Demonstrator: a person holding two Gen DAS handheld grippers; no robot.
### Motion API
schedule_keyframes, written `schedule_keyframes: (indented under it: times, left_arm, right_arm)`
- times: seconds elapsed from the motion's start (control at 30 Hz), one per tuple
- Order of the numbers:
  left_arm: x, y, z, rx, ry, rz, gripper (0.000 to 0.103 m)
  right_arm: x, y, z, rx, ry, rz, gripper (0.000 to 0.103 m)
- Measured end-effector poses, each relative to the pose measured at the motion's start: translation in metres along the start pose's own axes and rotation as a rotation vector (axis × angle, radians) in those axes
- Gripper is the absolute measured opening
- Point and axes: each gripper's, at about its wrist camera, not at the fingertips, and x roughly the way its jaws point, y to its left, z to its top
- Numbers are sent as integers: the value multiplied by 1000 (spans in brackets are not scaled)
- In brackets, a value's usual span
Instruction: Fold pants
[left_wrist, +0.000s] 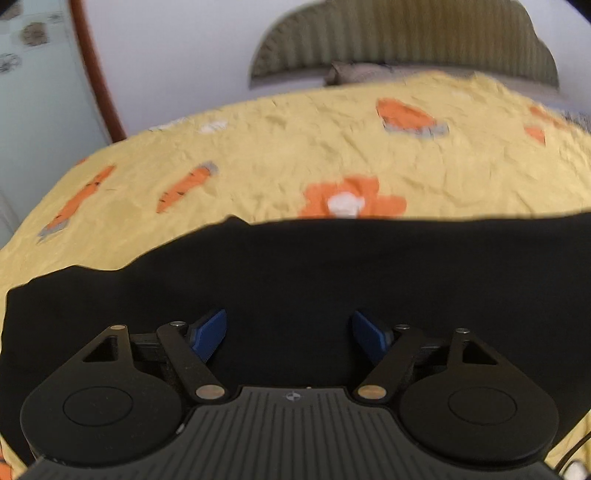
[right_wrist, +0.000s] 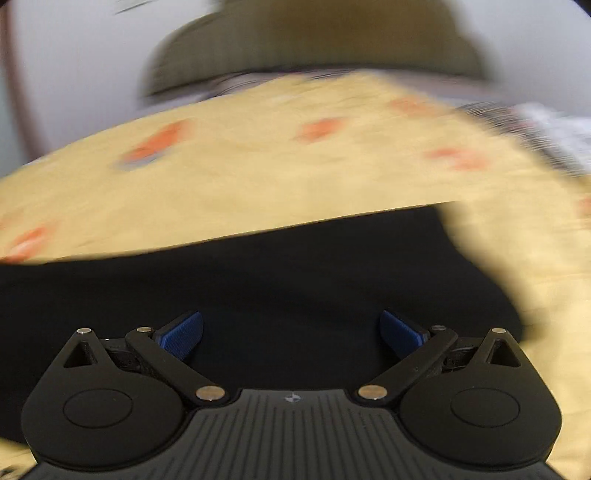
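Black pants (left_wrist: 332, 266) lie flat on a yellow bedspread (left_wrist: 277, 147) printed with orange carrots and flowers. In the left wrist view my left gripper (left_wrist: 290, 334) is open, its blue pads (left_wrist: 210, 332) spread wide just above the dark cloth, holding nothing. In the right wrist view the pants (right_wrist: 277, 273) fill the lower middle, with their right end near the bedspread (right_wrist: 295, 177) at the right. My right gripper (right_wrist: 291, 332) is open and empty over the cloth, blue pads (right_wrist: 181, 334) far apart. The right view is blurred by motion.
A ribbed olive headboard (left_wrist: 402, 40) and a grey pillow (left_wrist: 354, 72) stand at the far end of the bed against a white wall. A brown door frame (left_wrist: 98, 70) is at the far left. Patterned cloth (right_wrist: 554, 129) lies at the bed's right.
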Motion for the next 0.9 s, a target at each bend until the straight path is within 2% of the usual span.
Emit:
schedule_keyframes:
  times: [0.03,0.1,0.13,0.17,0.2,0.23,0.27,0.33,0.4,0.43,0.5,0.53,0.67,0.8,0.87,0.9]
  left_arm:
    - [-8,0,0,-5,-27,-9,80]
    - [-20,-6,1,3,-76,-28,83]
    - [-21,-12,3,10,-85,-34,85]
    - [-21,-19,4,25,-86,-45,86]
    - [-18,-28,6,46,-83,-54,86]
    - [-16,-36,7,70,-75,-57,86]
    - [-15,-43,6,90,-67,-56,84]
    - [-22,-54,4,99,-88,-61,84]
    - [-31,-62,2,91,-139,-84,86]
    - [-34,-67,4,95,-155,-101,86]
    - [-32,-81,10,115,-156,-132,87]
    - [-29,-90,12,126,-145,-146,87]
    - [-16,-121,21,139,-95,-190,87]
    - [-4,-144,25,158,-101,-173,87]
    - [7,-154,25,185,-77,-164,87]
    - [12,-157,24,191,-69,-157,88]
  right_arm:
    - [-9,-13,-1,31,-45,3,103]
    - [-22,-36,-6,106,-104,122,103]
    - [-21,-43,-8,112,-92,170,103]
    - [-16,-48,-9,85,-55,160,103]
    - [-6,-48,-10,50,-32,83,103]
    - [1,-47,-11,29,-36,-36,103]
    - [-1,-49,-11,36,-62,-102,103]
    - [-25,-60,-16,121,-157,-179,103]
    - [-48,-74,-27,216,-234,-131,103]
    - [-54,-83,-31,262,-220,-57,103]
    - [-57,-92,-38,302,-148,144,103]
    - [-56,-89,-41,301,-136,197,103]
    - [-40,-56,-32,138,-98,224,103]
    - [-14,-36,-1,19,-117,268,103]
    - [10,-37,16,18,-59,294,103]
    - [30,-41,26,16,-20,266,102]
